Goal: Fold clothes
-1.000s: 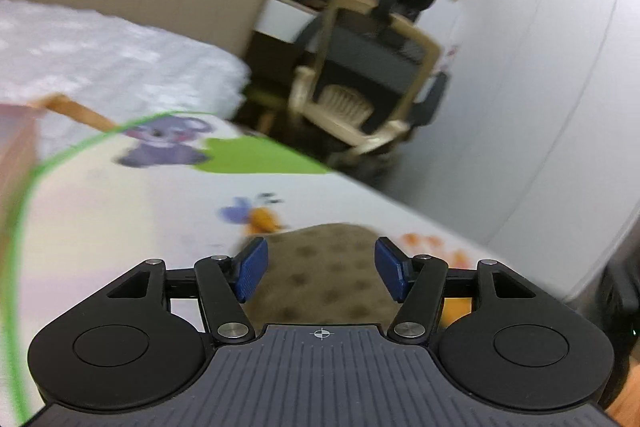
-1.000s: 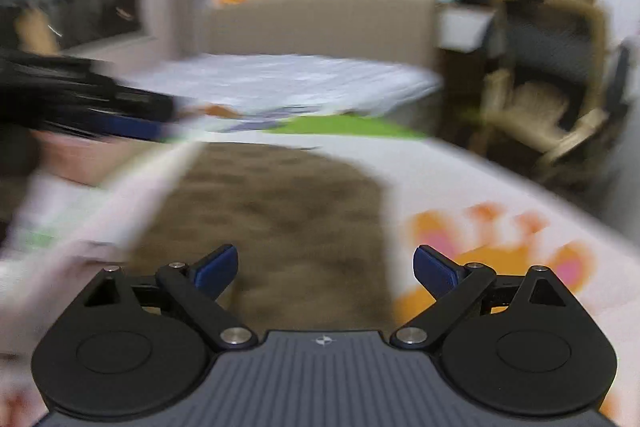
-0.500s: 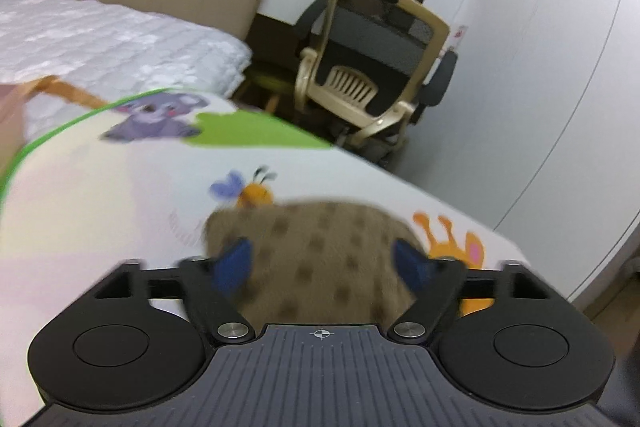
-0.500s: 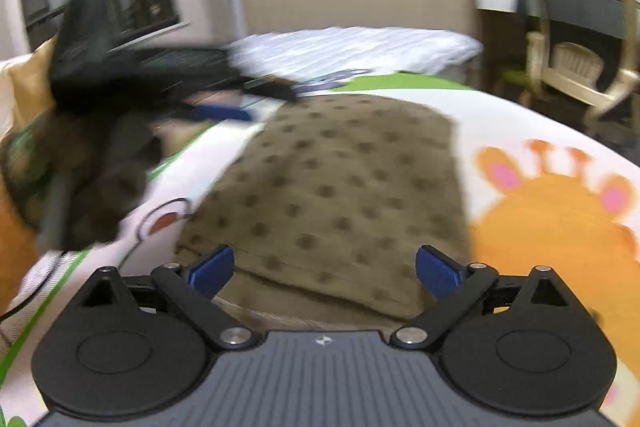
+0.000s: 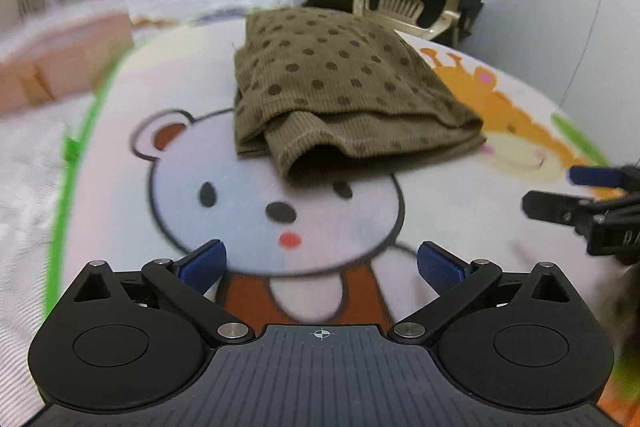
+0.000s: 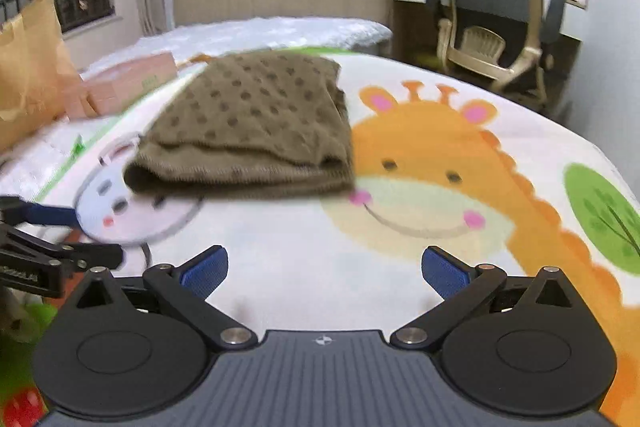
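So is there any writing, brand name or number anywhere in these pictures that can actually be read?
None that can be read.
Left claw: small pale lettering on its black side, too blurred to read.
Pink box: a green mark on its side, too blurred to read.
Spotted brown garment and cartoon animal mat: pictures and dots only, no words.
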Demonstrator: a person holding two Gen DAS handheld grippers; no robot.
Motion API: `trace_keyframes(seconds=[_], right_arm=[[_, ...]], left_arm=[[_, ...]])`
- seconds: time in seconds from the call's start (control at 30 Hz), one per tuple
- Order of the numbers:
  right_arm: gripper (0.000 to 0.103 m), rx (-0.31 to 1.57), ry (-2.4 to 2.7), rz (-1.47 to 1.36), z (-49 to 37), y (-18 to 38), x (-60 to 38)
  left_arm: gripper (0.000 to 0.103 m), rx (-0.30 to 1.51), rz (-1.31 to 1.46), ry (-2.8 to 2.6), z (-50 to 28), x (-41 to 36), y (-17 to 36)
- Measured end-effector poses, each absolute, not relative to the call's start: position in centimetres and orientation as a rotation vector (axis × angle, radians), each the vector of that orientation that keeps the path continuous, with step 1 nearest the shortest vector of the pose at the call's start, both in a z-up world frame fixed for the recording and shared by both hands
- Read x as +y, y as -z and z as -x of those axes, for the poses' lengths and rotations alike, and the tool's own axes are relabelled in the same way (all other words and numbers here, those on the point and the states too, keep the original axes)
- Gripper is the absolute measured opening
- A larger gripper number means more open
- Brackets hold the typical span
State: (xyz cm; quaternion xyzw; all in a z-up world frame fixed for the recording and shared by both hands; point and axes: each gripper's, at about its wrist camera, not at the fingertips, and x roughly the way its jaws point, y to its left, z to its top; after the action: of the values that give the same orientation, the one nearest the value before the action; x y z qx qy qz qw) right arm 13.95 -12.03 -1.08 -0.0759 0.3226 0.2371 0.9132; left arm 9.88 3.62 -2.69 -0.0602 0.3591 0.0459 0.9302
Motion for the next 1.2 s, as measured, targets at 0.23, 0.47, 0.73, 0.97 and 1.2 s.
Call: trace_keyframes(seconds=[0.23, 0.47, 0.73, 0.97, 1.2], right_arm=[[0.103, 0.655, -0.395, 0.237, -14.3, 2.3, -11.2], [0.103, 0.648, -0.414, 0.206, -15.8, 2.8, -11.0], [0.103, 0.678, -0.43, 0.152, -16.3, 3.0, -11.5], [0.103, 0.679, -0.428, 0.153, -16.4, 3.0, -11.5], [0.103, 0.679, -0.427, 0.152, -16.4, 3.0, -11.4]], left_arm=[[0.103, 0.713, 0.074, -0.165, -10.2, 2.4, 3.2], [0.103, 0.722, 0.05, -0.175, -11.7, 2.1, 3.4], [0.103, 0.72, 0.056, -0.169, -11.8, 2.3, 3.5], [0.103, 0.718, 0.059, -0.168, -11.8, 2.3, 3.5], [0.103, 0.716, 0.061, -0.166, -11.8, 2.3, 3.5]])
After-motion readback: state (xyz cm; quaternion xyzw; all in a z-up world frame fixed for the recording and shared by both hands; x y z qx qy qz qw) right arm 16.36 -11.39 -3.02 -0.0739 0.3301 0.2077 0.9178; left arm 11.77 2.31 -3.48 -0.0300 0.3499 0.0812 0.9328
